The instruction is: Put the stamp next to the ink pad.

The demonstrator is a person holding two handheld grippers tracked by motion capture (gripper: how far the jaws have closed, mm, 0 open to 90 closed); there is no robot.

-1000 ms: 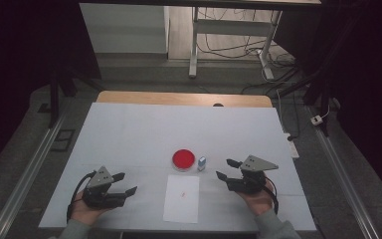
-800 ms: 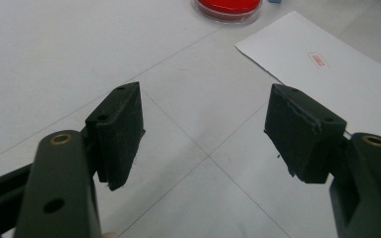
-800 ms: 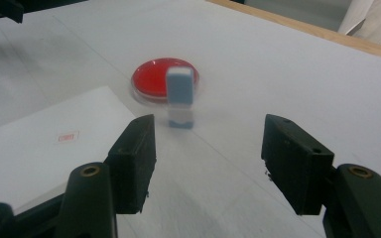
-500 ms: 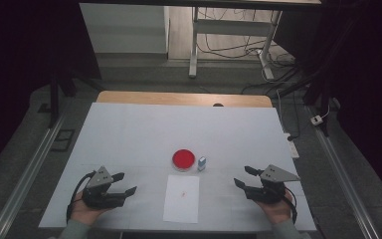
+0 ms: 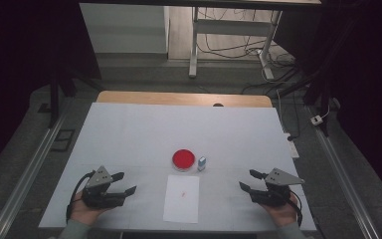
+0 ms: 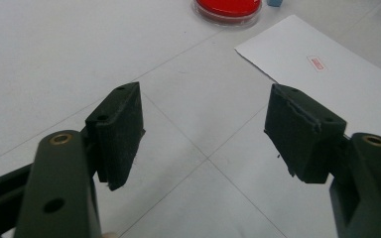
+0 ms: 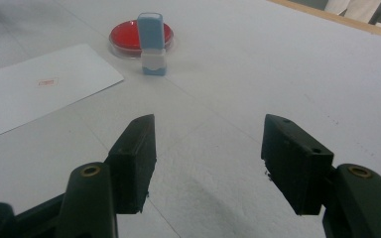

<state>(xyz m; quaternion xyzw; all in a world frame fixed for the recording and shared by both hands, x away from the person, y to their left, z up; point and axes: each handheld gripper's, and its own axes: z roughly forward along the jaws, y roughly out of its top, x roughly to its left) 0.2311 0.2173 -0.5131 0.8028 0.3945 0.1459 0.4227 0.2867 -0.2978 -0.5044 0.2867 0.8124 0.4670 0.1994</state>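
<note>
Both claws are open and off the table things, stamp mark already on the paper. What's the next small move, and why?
Probably hold the right claw where it is, jaws open. The stamp stands upright beside the red ink pad, apart from both claws, and the paper already bears a small red mark, so nothing calls for a grip.

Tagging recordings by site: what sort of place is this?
Probably a lab or workshop data-collection bay: a white table between floor rails, a desk frame with loose cables behind, dark surroundings, and a staged stamp and paper.

A white table [image 5: 129, 129] carries a red dish [image 5: 183, 159], a small stamp [image 5: 202, 163] and a paper sheet [image 5: 181, 198].
</note>
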